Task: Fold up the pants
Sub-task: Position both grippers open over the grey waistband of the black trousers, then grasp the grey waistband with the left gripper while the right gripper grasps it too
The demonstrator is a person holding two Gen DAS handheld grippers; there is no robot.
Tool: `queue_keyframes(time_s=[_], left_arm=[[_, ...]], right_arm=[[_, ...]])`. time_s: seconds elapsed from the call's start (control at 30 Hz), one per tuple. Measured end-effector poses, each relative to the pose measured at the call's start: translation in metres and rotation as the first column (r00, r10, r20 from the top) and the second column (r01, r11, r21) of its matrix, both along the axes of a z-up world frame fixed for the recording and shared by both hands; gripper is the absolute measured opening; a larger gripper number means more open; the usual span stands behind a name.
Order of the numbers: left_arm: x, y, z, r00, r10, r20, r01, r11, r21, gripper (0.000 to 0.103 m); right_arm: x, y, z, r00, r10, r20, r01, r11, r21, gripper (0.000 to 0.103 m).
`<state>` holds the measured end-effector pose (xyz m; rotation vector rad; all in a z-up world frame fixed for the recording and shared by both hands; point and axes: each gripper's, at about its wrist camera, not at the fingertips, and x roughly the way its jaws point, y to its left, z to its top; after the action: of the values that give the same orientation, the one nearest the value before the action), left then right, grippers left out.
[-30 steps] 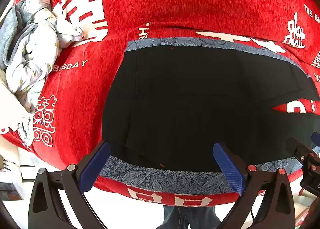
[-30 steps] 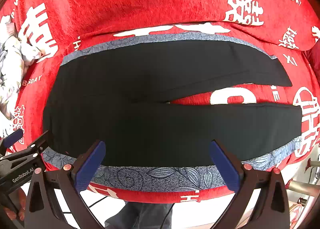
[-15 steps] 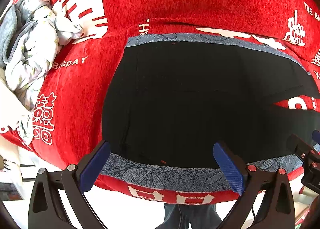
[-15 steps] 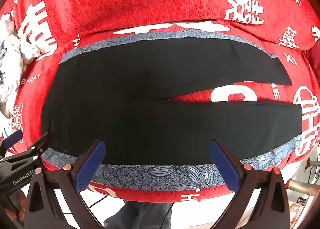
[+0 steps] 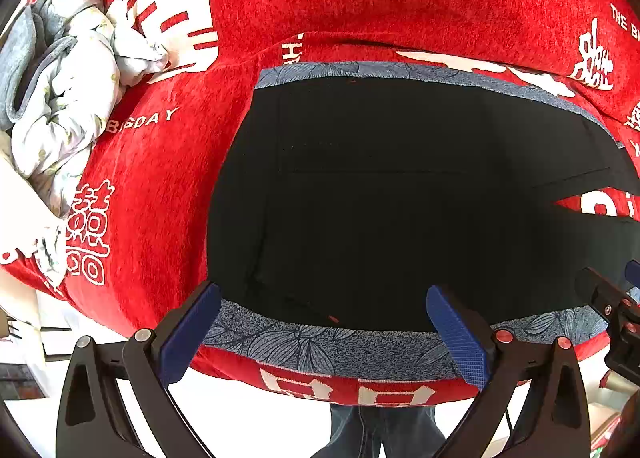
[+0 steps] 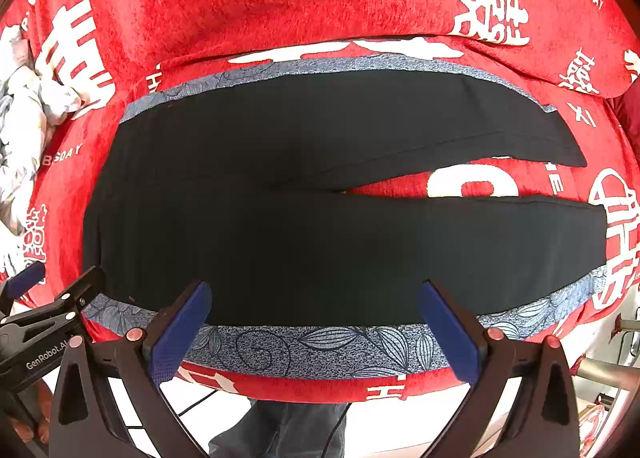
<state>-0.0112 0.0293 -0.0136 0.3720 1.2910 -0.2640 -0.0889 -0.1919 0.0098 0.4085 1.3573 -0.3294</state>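
**Both hand-held grippers edge in over the spread pants**

The black pants (image 6: pixel 304 226) lie flat on the red cloth (image 6: pixel 280 6) of the table, legs parted toward its right edge. Since a second ago, the left hand-held gripper (image 5: pixel 324 332) and right hand-held gripper (image 6: pixel 316 328) have crept slightly forward over the near edge, both gaping wide, holding nothing. The crumpled laundry (image 5: pixel 68 98) is unmoved at the far-left corner.

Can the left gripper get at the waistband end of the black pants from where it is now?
Probably yes: the left gripper is open just in front of the black pants, nothing lies between, and the bundled clothes sit well aside.
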Motion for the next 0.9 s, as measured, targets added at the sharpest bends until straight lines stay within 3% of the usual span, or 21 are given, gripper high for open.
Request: queue_keyframes(time_s=[0.77,0.83,0.9], left_arm=[[-0.002,0.003,-0.007,1.0,0.003,-0.019,-0.003,1.0,0.01,0.103],[-0.001,0.005,-0.007,1.0,0.004,-0.024,-0.004,1.0,0.002,0.103],[-0.001,0.011,-0.008,0.999,0.005,-0.039,-0.006,0.999,-0.041,0.103]], right_arm=[[-0.003,0.002,-0.006,1.0,-0.003,-0.014,0.003,1.0,0.003,0.103],[-0.004,0.0,-0.007,1.0,-0.009,-0.006,0.009,1.0,0.026,0.103],[-0.008,-0.004,-0.01,0.999,-0.033,0.025,0.03,0.994,0.107,0.103]])
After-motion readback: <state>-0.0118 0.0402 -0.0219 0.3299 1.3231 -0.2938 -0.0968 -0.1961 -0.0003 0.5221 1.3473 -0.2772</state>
